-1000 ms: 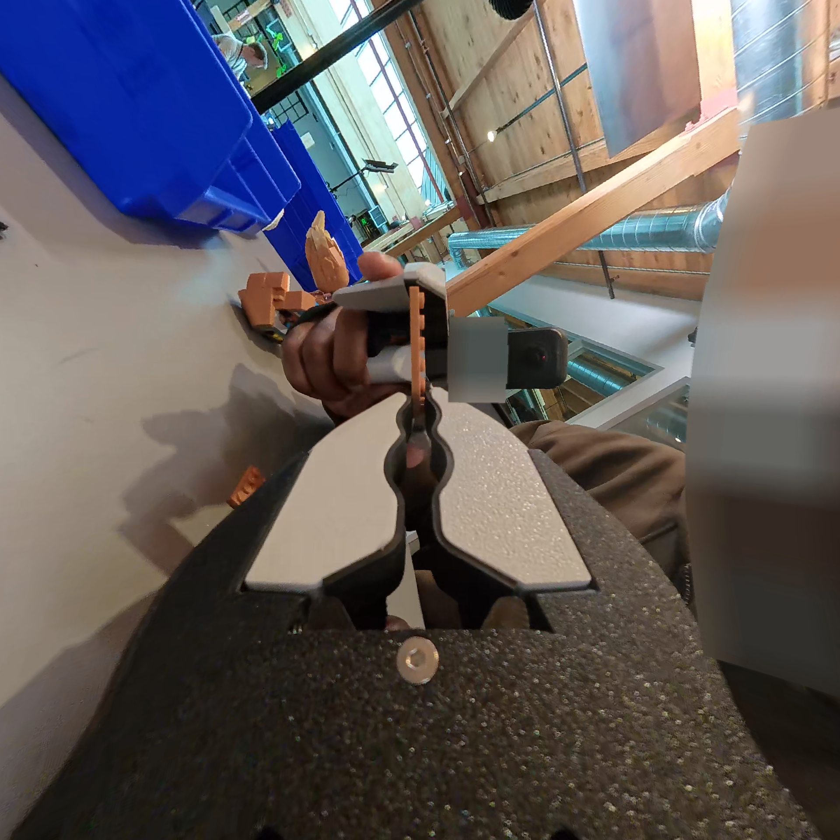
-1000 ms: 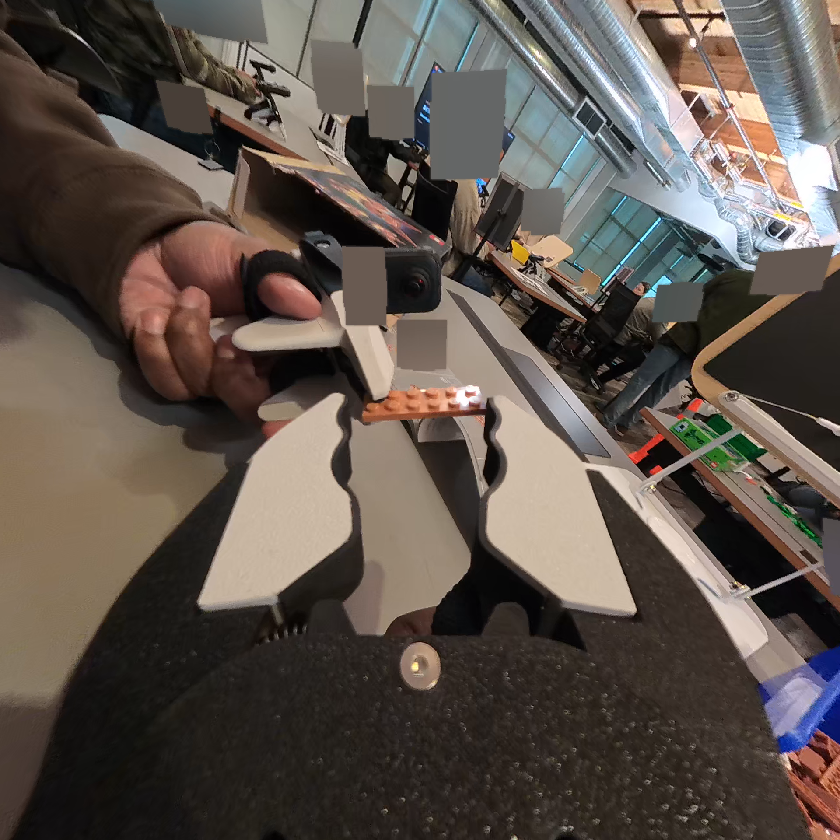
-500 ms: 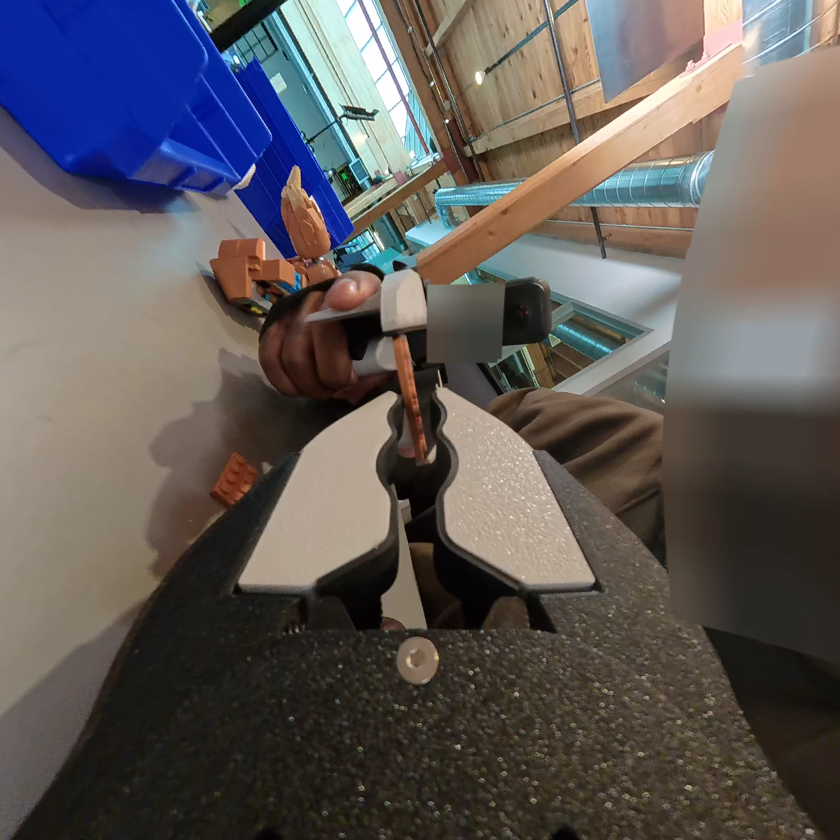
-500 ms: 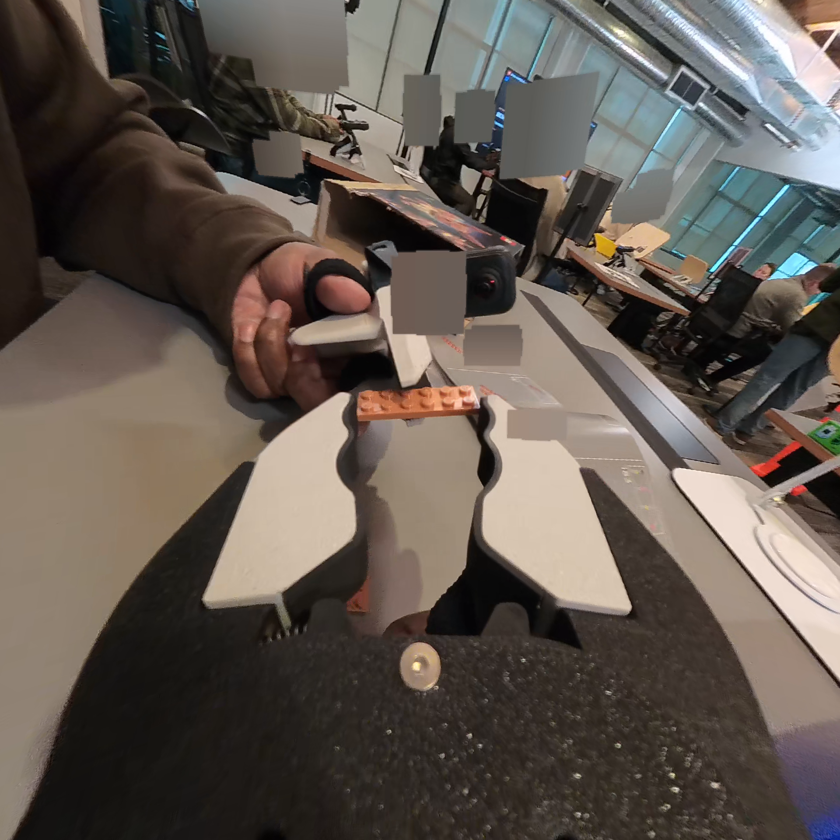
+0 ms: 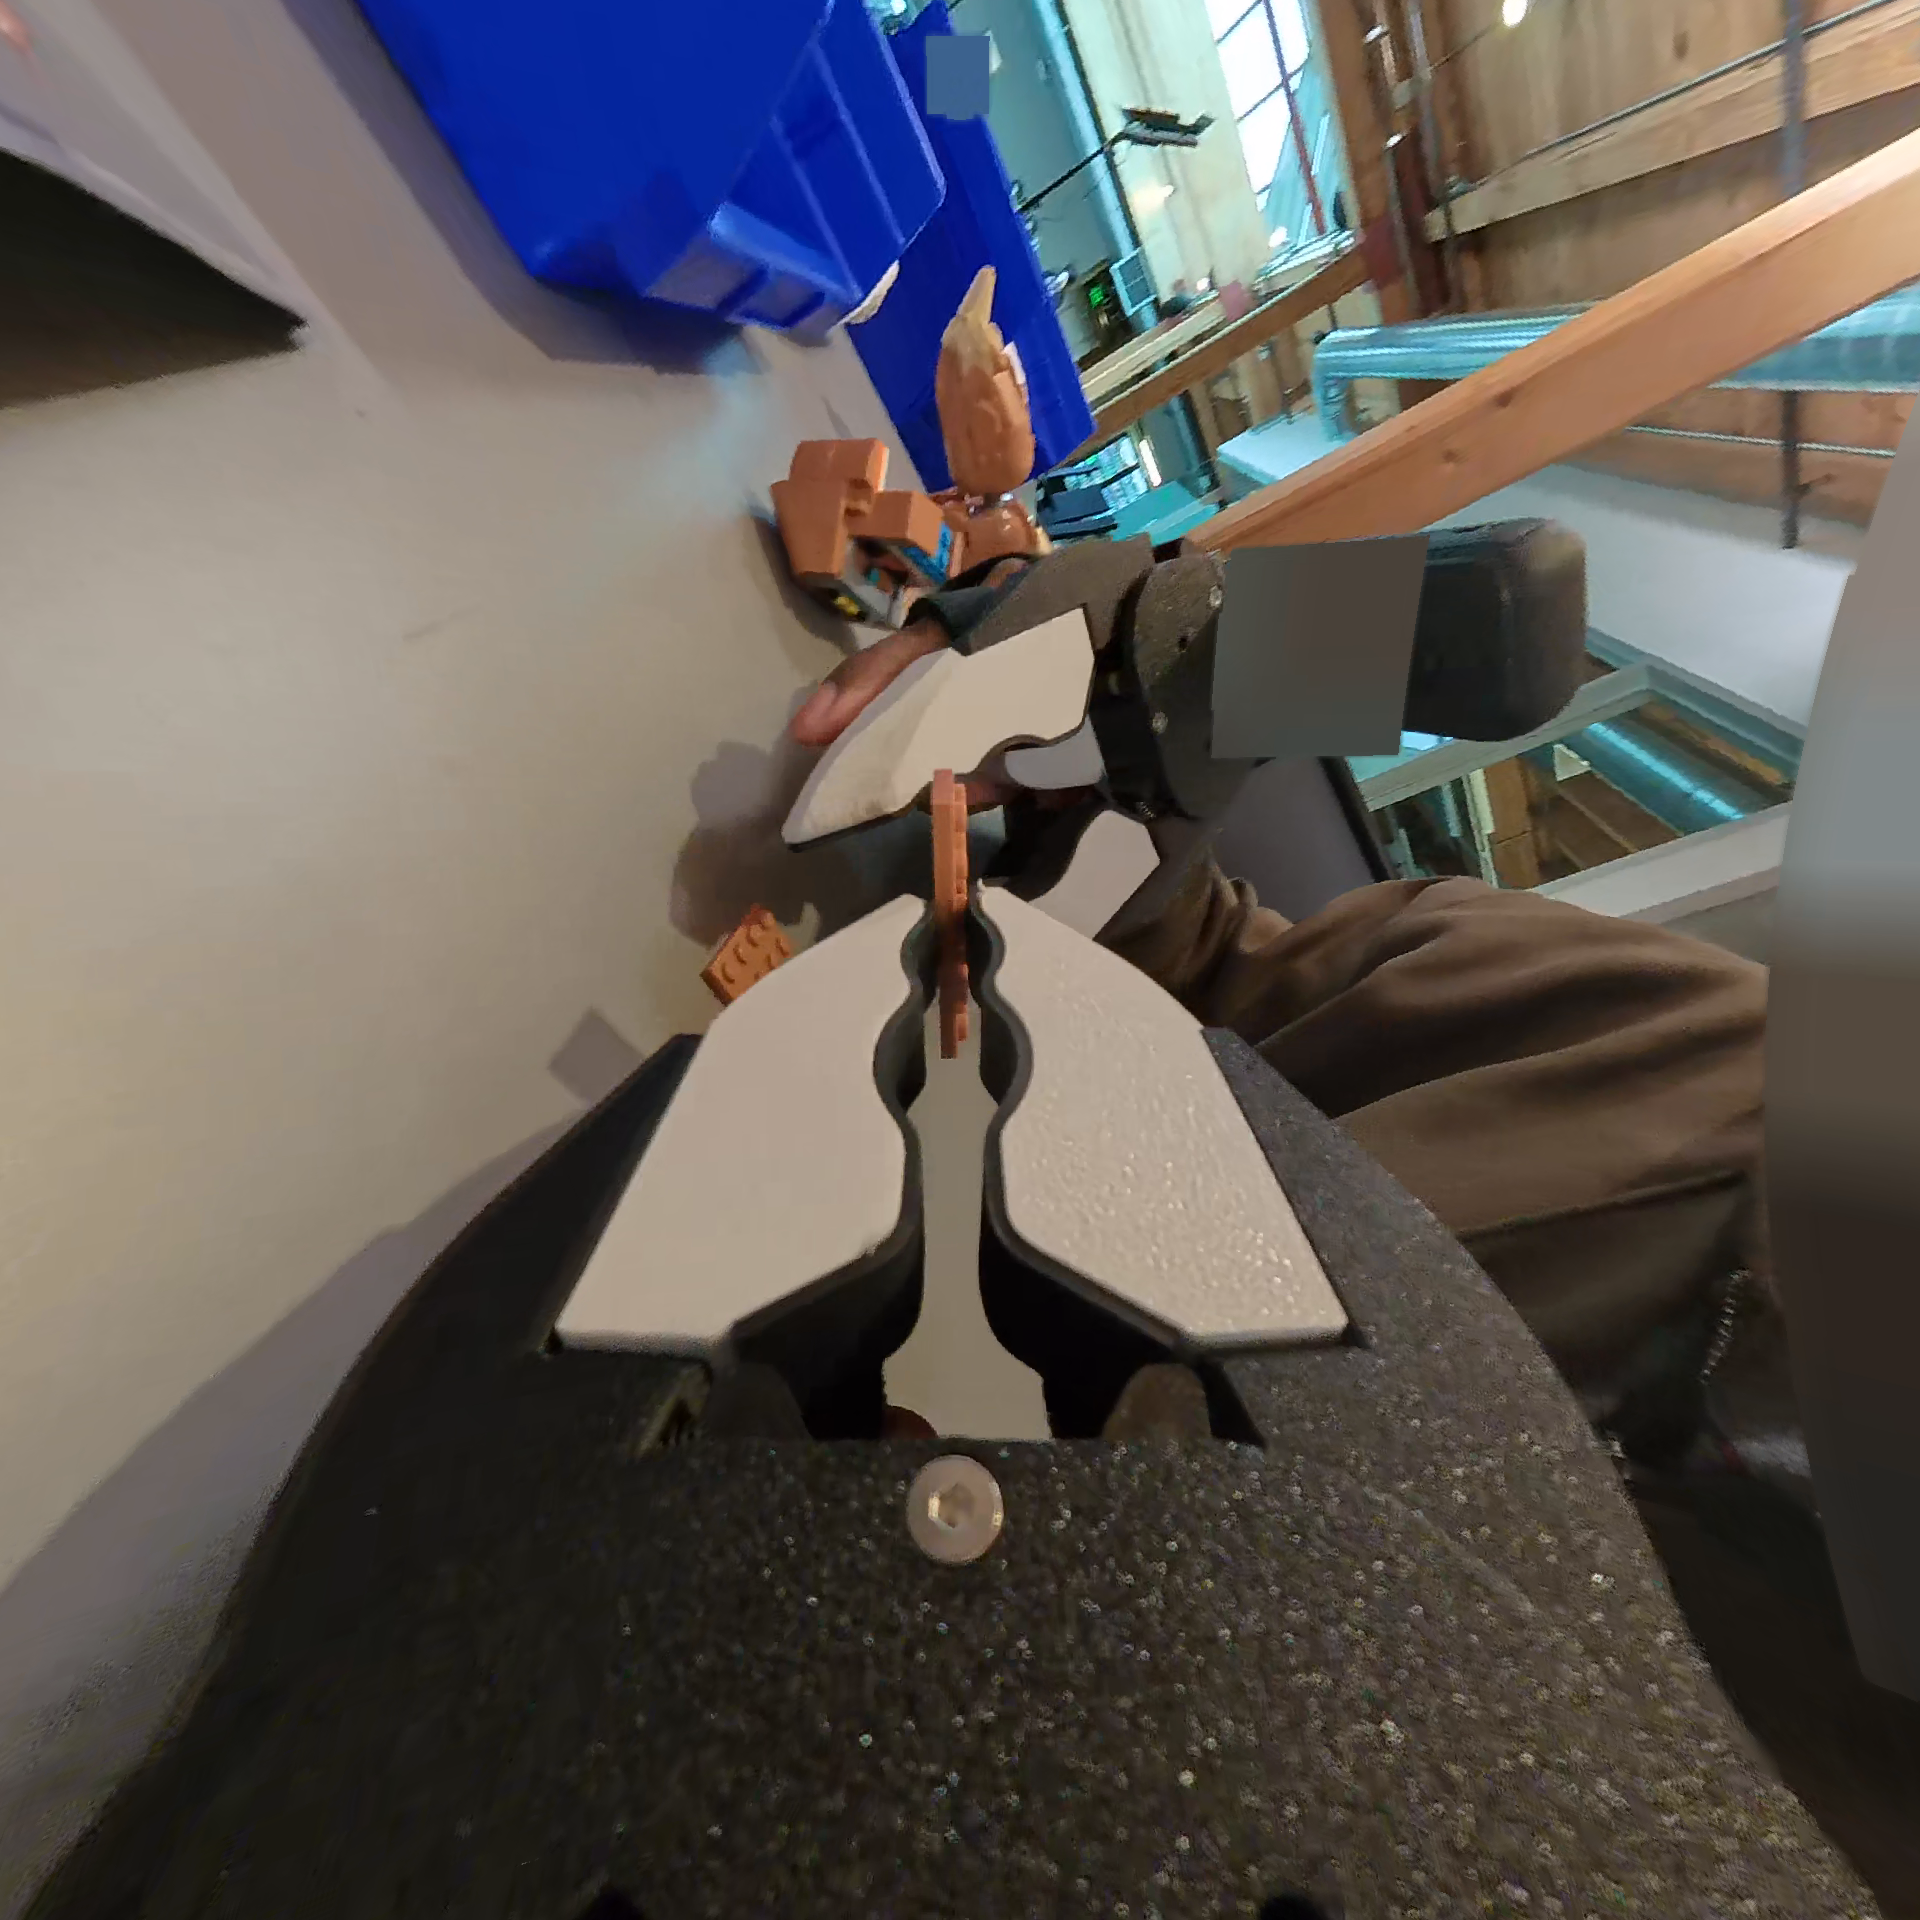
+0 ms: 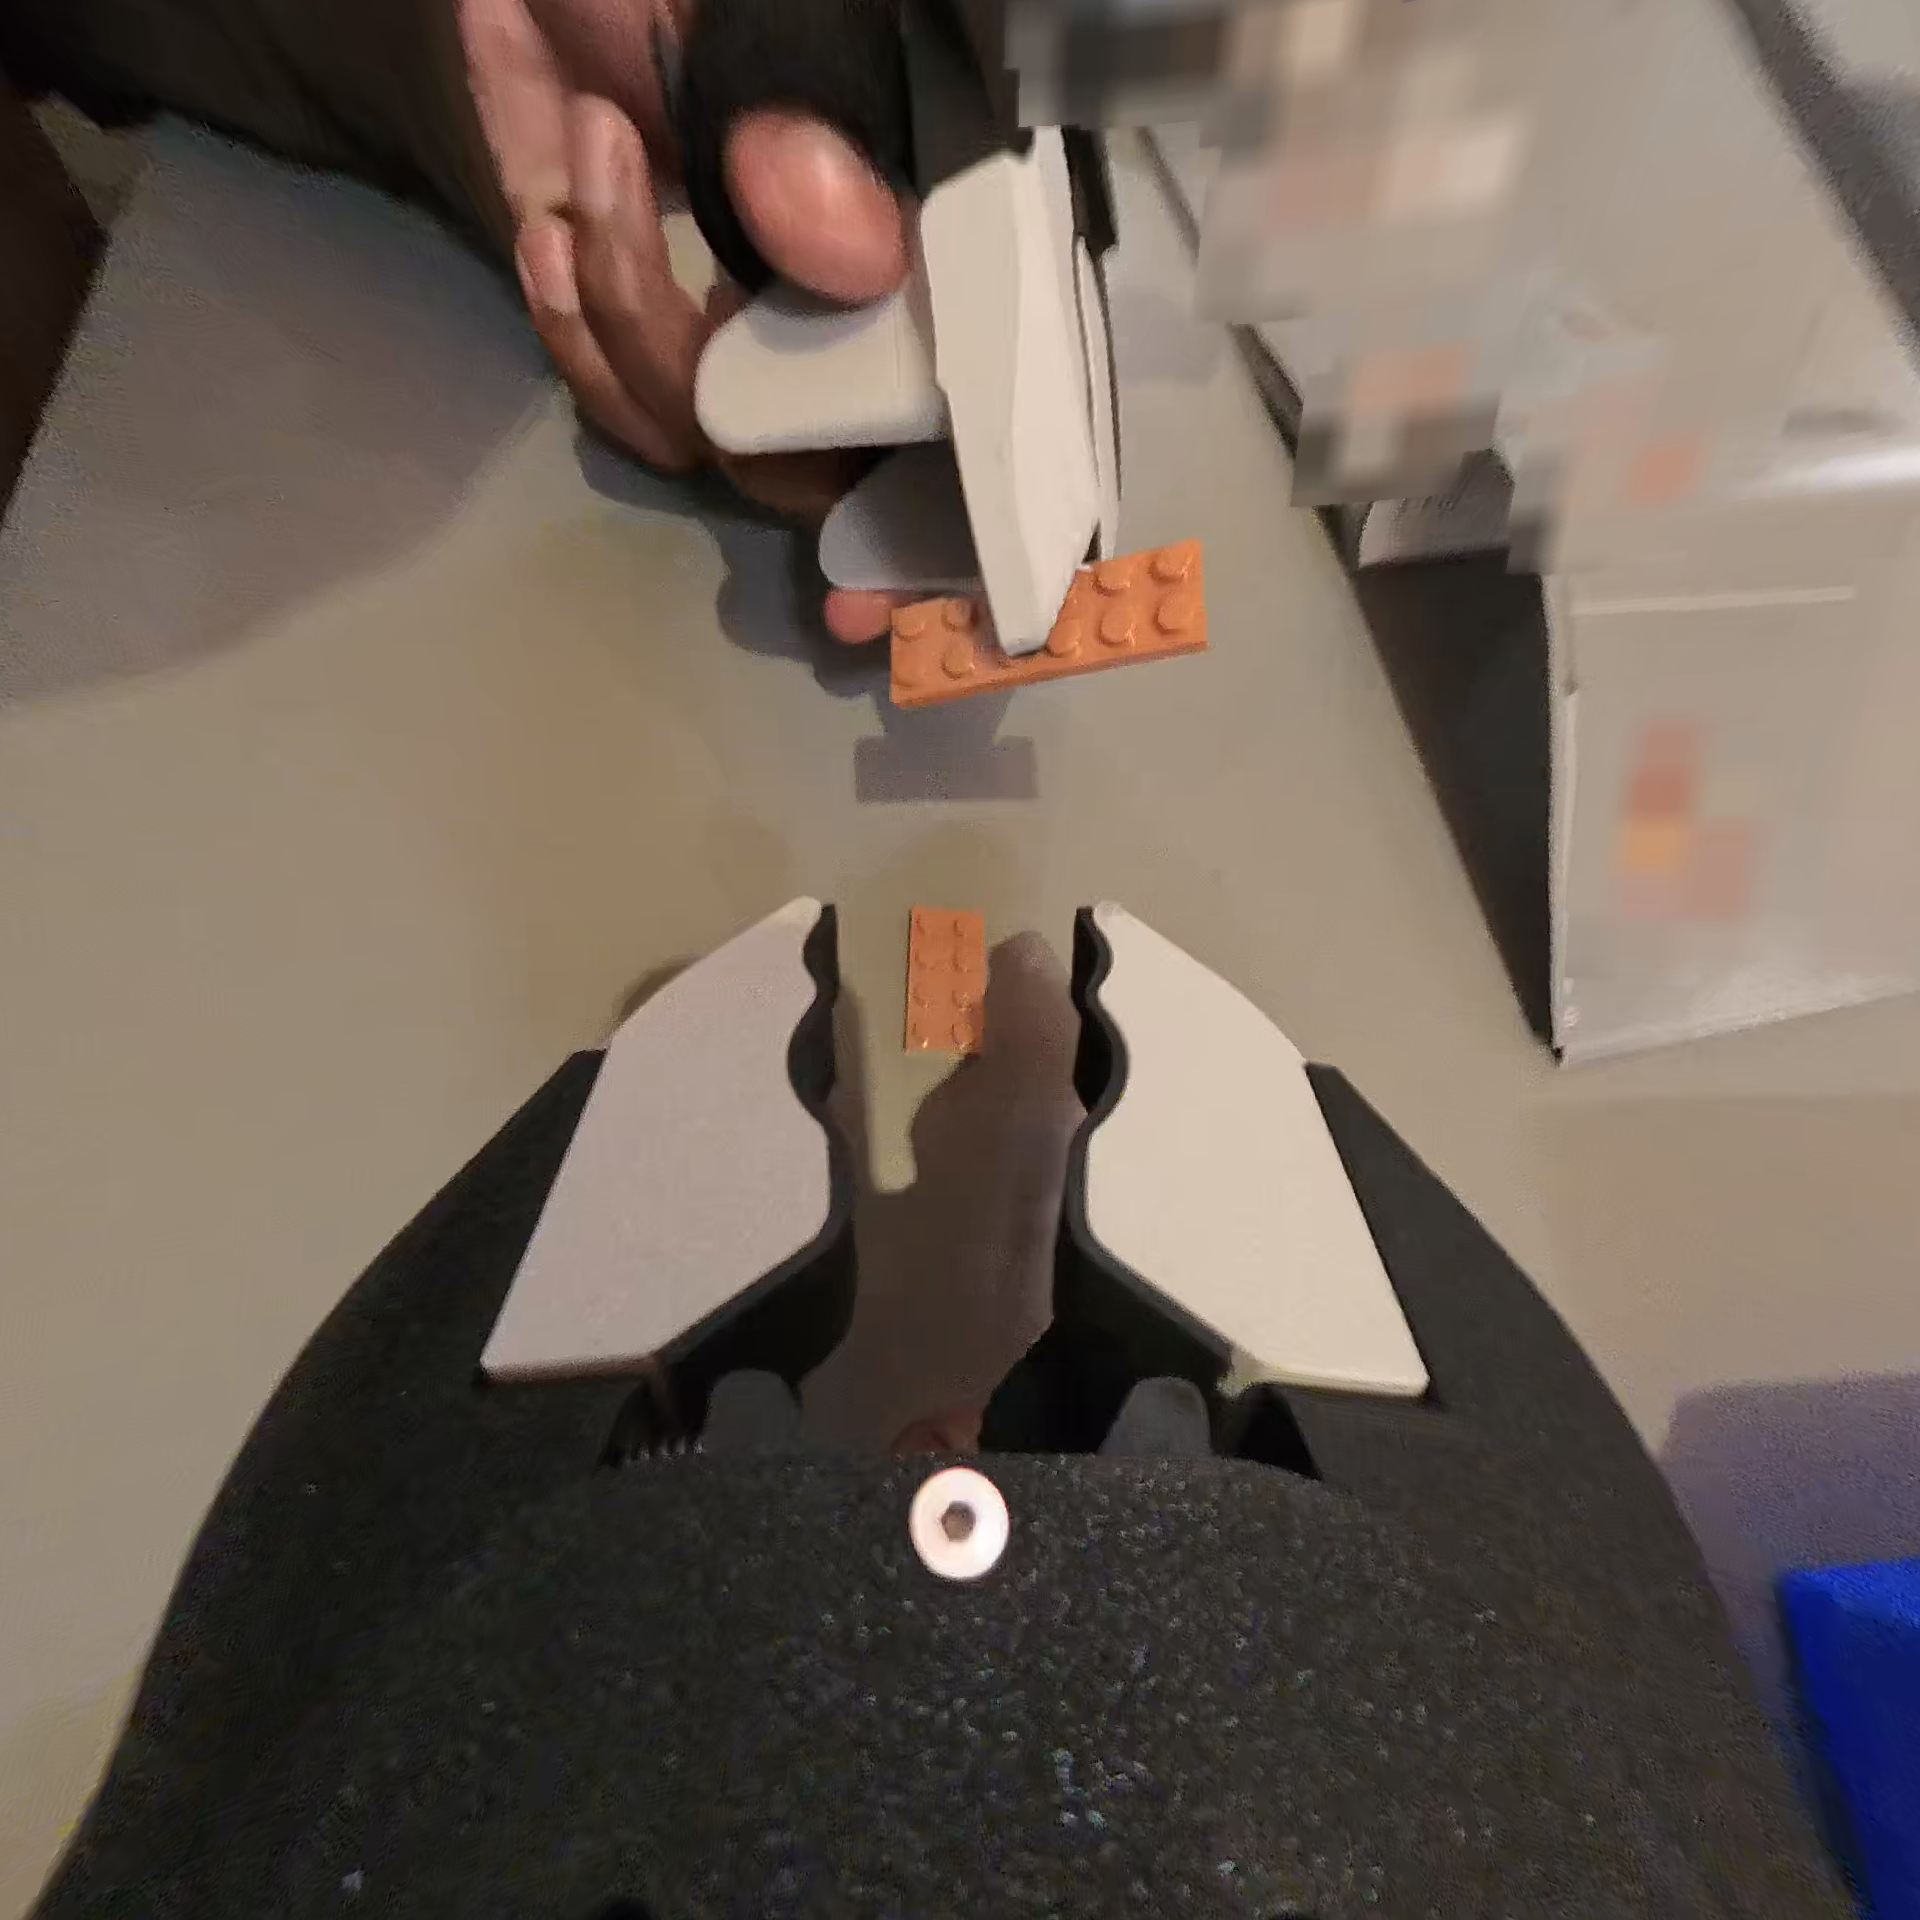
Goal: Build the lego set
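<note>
My left gripper is shut on a long orange-brown lego plate, seen edge-on between its tips. In the right wrist view the same plate hangs level just above the table, pinched at its middle by the left gripper's fingers. My right gripper is open and points down at the table. A small orange-brown plate lies flat between its fingertips, untouched. That small plate also shows in the left wrist view. A partly built brown figure lies farther back.
Blue bins stand along the far edge of the grey table. A white box or booklet lies to the right of the plates. A blue bin corner shows at the lower right. A person's hands hold both grippers. About 4 cm separates my left fingertips from my right. The partly built brown figure is about 20 cm from both grippers' fingertips.
My right gripper has drawn back from the long plate and tipped down over the small plate on the table. My left gripper has kept hold of the long plate and lowered it.
</note>
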Demonstrator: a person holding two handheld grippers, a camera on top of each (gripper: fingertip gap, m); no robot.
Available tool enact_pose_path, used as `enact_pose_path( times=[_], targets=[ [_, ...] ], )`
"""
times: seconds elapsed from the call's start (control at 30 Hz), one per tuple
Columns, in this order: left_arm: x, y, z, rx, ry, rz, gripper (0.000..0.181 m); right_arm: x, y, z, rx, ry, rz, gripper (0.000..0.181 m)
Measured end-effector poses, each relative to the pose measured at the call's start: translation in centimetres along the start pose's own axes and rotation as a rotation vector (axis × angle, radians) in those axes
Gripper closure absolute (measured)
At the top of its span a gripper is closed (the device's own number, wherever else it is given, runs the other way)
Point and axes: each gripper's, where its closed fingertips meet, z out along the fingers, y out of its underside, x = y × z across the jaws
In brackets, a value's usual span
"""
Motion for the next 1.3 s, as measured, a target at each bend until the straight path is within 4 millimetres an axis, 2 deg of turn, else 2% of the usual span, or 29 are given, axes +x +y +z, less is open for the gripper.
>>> enact_pose_path(
  times=[0.17, 0.3, 0.43, 0.5, 0.63, 0.7, 0.93, 1.3],
  targets=[
    [-0.7, 0.6, 0.2, -0.033, -0.059, 0.013, 0.176, -0.1, 1.9, 1.3, -0.143, 0.011, 0.017, 0.147],
    [-0.9, 0.3, 0.1, -0.018, -0.058, -0.015, 0.176, -0.1, 2.0, 1.5, -0.158, 0.01, 0.034, 0.165],
    [-0.8, 0.1, 0.0, 0.002, -0.024, -0.074, 0.176, 0.5, 2.0, 1.4, -0.142, 0.034, 0.048, 0.166],
    [-0.8, 0.1, 0.0, 0.009, -0.007, -0.102, 0.176, 1.0, 1.0, 0.9, -0.062, 0.043, 0.064, 0.166],
    [-0.9, 0.2, 0.1, 0.003, -0.018, -0.103, 0.176, 2.3, -3.1, -1.4, 0.198, 0.075, 0.128, 0.166],
    [-0.9, 0.4, 0.3, -0.006, -0.026, -0.094, 0.176, 2.5, -4.2, -2.0, 0.275, 0.081, 0.144, 0.166],
    [-1.0, 1.1, 0.7, -0.046, -0.058, -0.054, 0.176, 2.1, -3.6, -0.9, 0.203, 0.126, 0.049, 0.166],
    [-0.6, 1.6, 1.0, -0.092, -0.048, 0.007, 0.173, 2.0, -3.2, -0.7, 0.173, 0.14, 0.0, 0.166]
  ],
)
